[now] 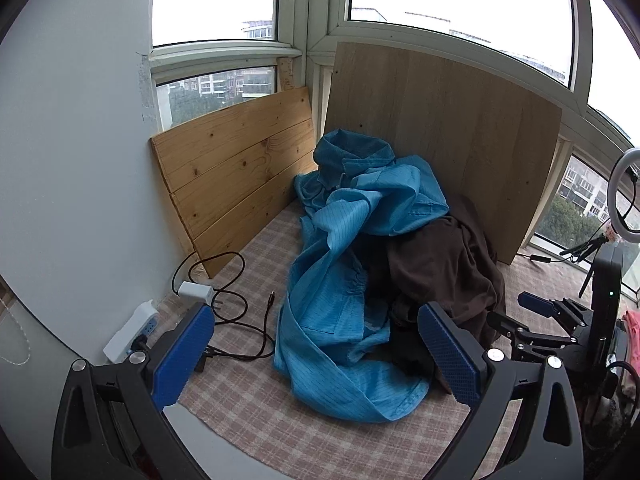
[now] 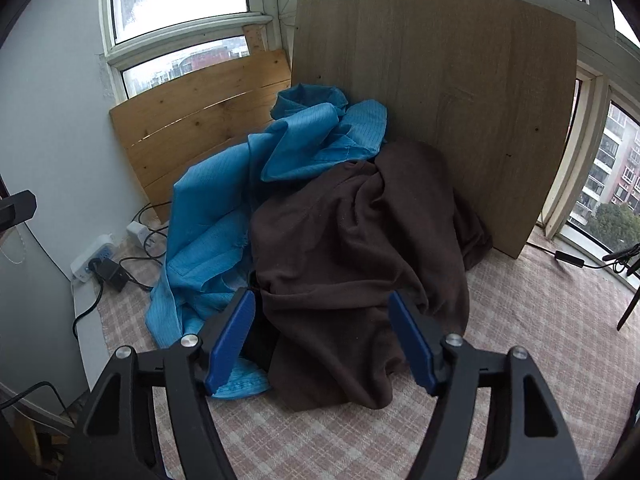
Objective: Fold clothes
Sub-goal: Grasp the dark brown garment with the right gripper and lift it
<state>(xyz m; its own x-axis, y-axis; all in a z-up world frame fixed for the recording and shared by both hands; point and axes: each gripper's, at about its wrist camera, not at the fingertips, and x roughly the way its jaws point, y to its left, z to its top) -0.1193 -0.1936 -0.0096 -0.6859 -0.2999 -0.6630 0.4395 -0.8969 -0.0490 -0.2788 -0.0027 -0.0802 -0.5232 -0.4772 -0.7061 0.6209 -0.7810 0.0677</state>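
Observation:
A crumpled blue garment (image 1: 340,280) lies on the checked cover (image 1: 280,420), with a dark brown garment (image 1: 440,264) heaped against its right side. In the left wrist view my left gripper (image 1: 316,316) stands open just above the blue garment's near part, and nothing is between its pads. From the right wrist view the brown garment (image 2: 360,248) lies over the blue garment (image 2: 208,220). My right gripper (image 2: 321,300) is open, its fingers straddling the brown cloth's near folds without pressing on them. One of its fingers (image 1: 534,305) shows at the right of the left wrist view.
Two wooden boards (image 1: 240,168) (image 1: 440,128) lean against the windows behind the pile. A white power strip (image 1: 128,334), a charger (image 1: 196,292) and black cables (image 1: 232,320) lie at the left. A ring light on a tripod (image 1: 624,196) stands at the right.

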